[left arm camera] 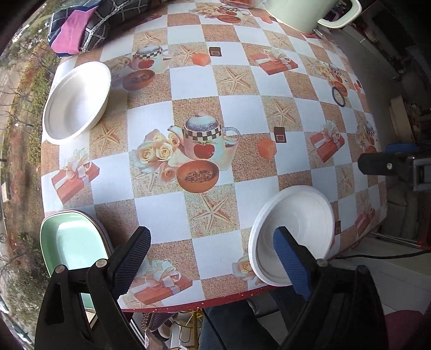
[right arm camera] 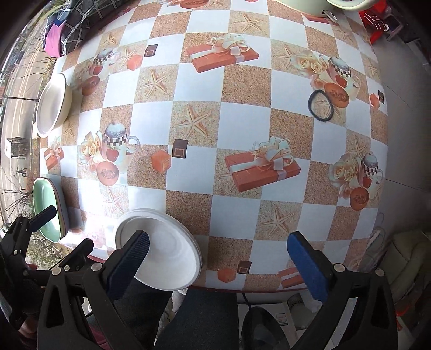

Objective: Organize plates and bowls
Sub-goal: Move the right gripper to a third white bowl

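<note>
A white paper bowl (left arm camera: 296, 228) sits at the table's near edge; it also shows in the right wrist view (right arm camera: 167, 250). A second white bowl (left arm camera: 76, 99) sits at the far left (right arm camera: 52, 105). A green rectangular plate (left arm camera: 72, 242) lies at the near left corner (right arm camera: 47, 207). My left gripper (left arm camera: 212, 247) is open and empty above the near edge, between the green plate and the near bowl. My right gripper (right arm camera: 219, 250) is open and empty, to the right of the near bowl.
A cream pot (left arm camera: 301, 13) stands at the far edge. Folded dark and pink cloth (left arm camera: 80, 24) lies at the far left. A dark hair band (right arm camera: 320, 105) lies on the checked tablecloth (right arm camera: 242, 107) at the right. The table edge runs just below both grippers.
</note>
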Tool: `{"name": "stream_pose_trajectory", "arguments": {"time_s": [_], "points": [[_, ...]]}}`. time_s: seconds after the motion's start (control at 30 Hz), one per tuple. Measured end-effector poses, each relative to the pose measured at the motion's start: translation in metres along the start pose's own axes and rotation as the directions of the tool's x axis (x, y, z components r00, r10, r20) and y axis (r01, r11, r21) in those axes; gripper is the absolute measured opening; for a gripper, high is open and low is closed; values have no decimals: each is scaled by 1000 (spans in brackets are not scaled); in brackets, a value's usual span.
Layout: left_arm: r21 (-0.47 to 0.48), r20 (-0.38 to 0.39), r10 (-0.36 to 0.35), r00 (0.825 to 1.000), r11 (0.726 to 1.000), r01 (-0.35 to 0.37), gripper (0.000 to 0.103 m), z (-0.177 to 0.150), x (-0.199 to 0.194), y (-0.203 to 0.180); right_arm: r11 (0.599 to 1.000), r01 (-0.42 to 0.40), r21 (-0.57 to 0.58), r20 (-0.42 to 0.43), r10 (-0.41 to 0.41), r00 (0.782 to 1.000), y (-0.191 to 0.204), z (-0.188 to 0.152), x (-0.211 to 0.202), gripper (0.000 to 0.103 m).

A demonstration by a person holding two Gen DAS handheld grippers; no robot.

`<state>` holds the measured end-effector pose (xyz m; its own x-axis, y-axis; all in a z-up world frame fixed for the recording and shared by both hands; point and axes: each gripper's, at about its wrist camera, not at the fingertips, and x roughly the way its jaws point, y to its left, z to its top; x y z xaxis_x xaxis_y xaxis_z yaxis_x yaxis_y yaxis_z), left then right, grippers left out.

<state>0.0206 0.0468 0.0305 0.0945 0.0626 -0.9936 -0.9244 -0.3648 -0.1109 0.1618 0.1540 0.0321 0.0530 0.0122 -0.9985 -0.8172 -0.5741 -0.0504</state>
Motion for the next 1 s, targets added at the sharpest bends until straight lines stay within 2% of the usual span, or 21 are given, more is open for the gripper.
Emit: {"name": "stream_pose_trajectory", "arguments": {"time_s": [0.23, 0.6, 0.7, 0.83, 1.0], "points": [[-113, 50, -5, 999, 994, 10, 94, 6, -16, 36, 998, 42, -44, 72, -39, 997, 14, 36, -23, 103], [-245, 65, 52, 997, 969, -35, 94, 16, -27, 86, 984, 73, -160, 70, -62, 996, 63, 63, -20, 103], [-301, 64, 62, 996, 953, -40, 94, 19, -29, 102, 980, 68, -185, 80, -54, 995, 77, 71, -21, 103], [-385, 83, 45, 996, 923, -10, 94, 23, -34, 123, 976, 66, -208, 89, -49, 995, 93, 82, -20, 103], [-441, 68, 53, 996, 898, -18, 94, 31, -29, 147, 970, 63, -237, 97, -41, 994, 114, 98, -18, 103]]}}
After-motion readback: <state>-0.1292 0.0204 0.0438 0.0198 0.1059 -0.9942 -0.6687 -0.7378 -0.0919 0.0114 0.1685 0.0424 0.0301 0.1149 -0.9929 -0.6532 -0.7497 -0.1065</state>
